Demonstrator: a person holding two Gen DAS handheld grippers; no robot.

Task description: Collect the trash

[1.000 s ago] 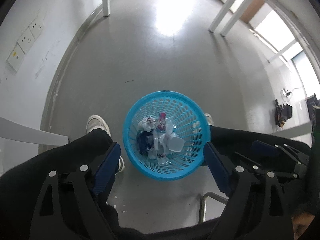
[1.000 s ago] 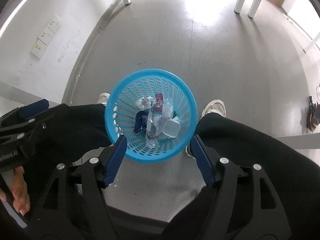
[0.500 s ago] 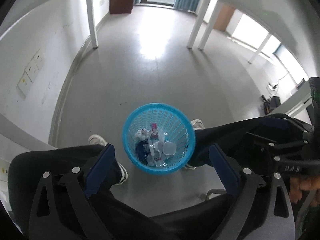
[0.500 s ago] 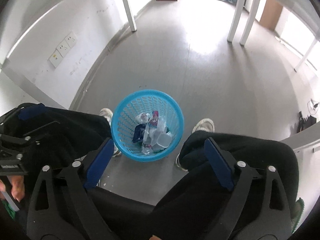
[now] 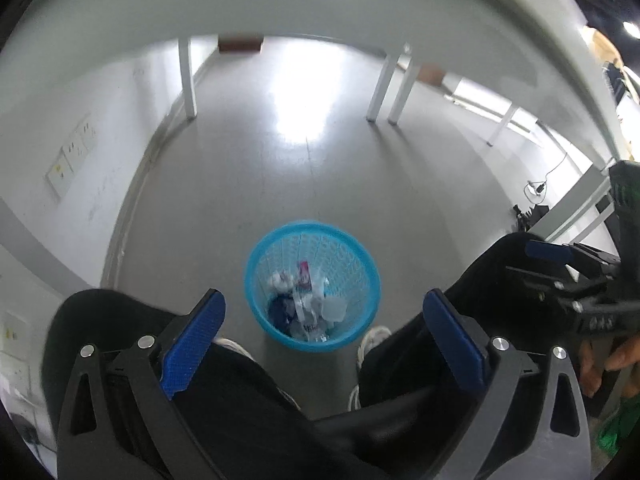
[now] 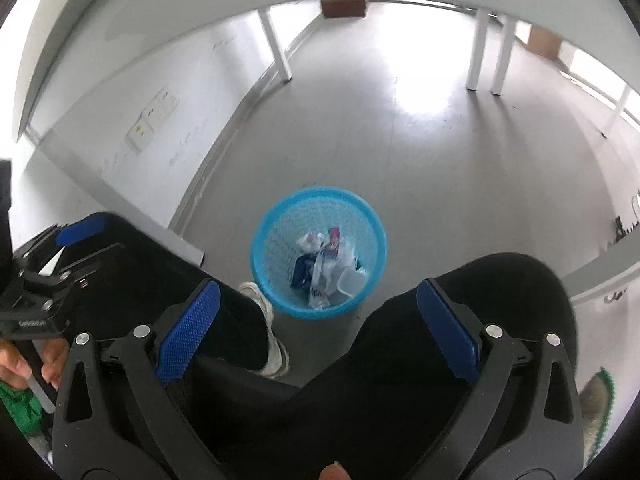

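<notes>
Left wrist view: left gripper (image 5: 323, 318) tilted steeply down toward the floor (image 5: 304, 184), jaws spread wide and still opening, nothing between the blue pads (image 5: 194, 336). Blue mesh basket (image 5: 256, 280) stands upright on the floor, straight ahead and well below the jaws, between the person's black-trousered legs (image 5: 404, 356). A white shoe (image 5: 374, 338) sits just beside the basket's near right side. Trash (image 5: 306, 304) lies inside the basket: crumpled white paper, a pink-topped wrapper, something dark blue, clear plastic, a pale cup. Right gripper (image 5: 568, 280) shows at the right edge, held by a hand (image 5: 612, 360). Table legs (image 5: 186, 80) stand at the far side of the floor, wall sockets (image 5: 72, 156) on the left wall.

Right wrist view: right gripper (image 6: 318, 316) also tilted down, jaws wide apart and opening, nothing gripped, pads (image 6: 188, 332) clear of everything. Same basket (image 6: 260, 248) on the floor between the legs (image 6: 472, 320), well apart from the jaws. Trash (image 6: 324, 264) rests in its bottom, wrapper and clear plastic piled mid-basket, cup toward the near right wall. White shoe (image 6: 262, 316) touches or nearly touches the basket's near left side; cannot tell which. Left gripper (image 6: 44, 276) shows at the left edge in a hand (image 6: 24, 360). Table edge (image 6: 600, 276) cuts in at right.
</notes>
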